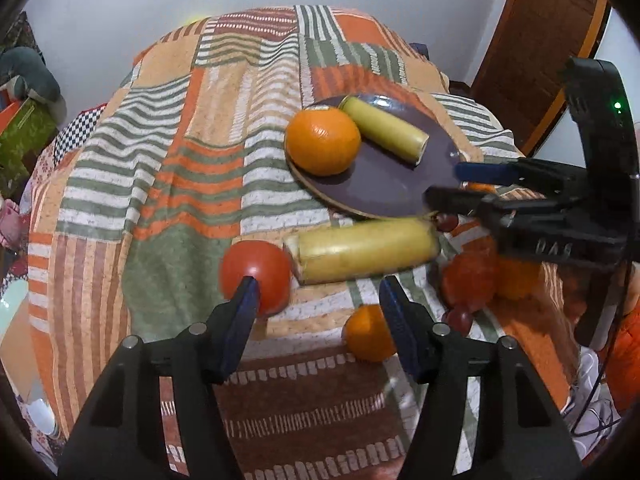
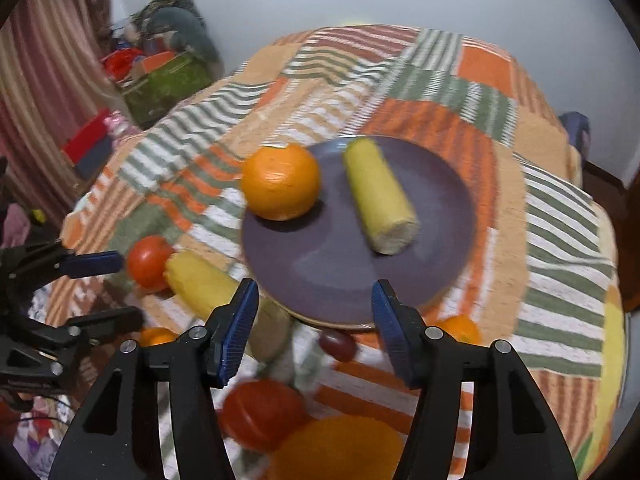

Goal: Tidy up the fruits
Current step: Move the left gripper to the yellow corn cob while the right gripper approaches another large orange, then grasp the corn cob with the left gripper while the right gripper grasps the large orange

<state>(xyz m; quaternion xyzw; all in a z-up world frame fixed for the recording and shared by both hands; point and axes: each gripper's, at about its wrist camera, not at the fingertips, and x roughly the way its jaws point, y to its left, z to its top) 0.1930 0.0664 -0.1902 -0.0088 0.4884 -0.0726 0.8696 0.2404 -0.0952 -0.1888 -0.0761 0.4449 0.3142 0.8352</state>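
Note:
A dark purple plate (image 1: 384, 192) (image 2: 440, 184) holds a large orange (image 1: 322, 140) (image 2: 281, 181) and a yellow banana piece (image 1: 384, 128) (image 2: 380, 196). A second banana piece (image 1: 364, 249) (image 2: 208, 284) and a red tomato (image 1: 256, 276) (image 2: 149, 257) lie on the cloth in front of the plate. My left gripper (image 1: 318, 300) is open and empty, just before these two. My right gripper (image 2: 316, 300) (image 1: 452, 184) is open and empty at the plate's near edge. A small orange (image 1: 368, 332), a ribbed red fruit (image 2: 260, 414) and grapes (image 2: 338, 345) lie nearby.
A patchwork striped cloth (image 1: 192, 184) covers the table. A wooden door (image 1: 536, 40) stands at the back right. Boxes and clutter (image 2: 160, 76) sit off the table's left side. Another orange (image 2: 340, 448) lies low between the right gripper's fingers, and a small one (image 2: 460, 330) by the plate.

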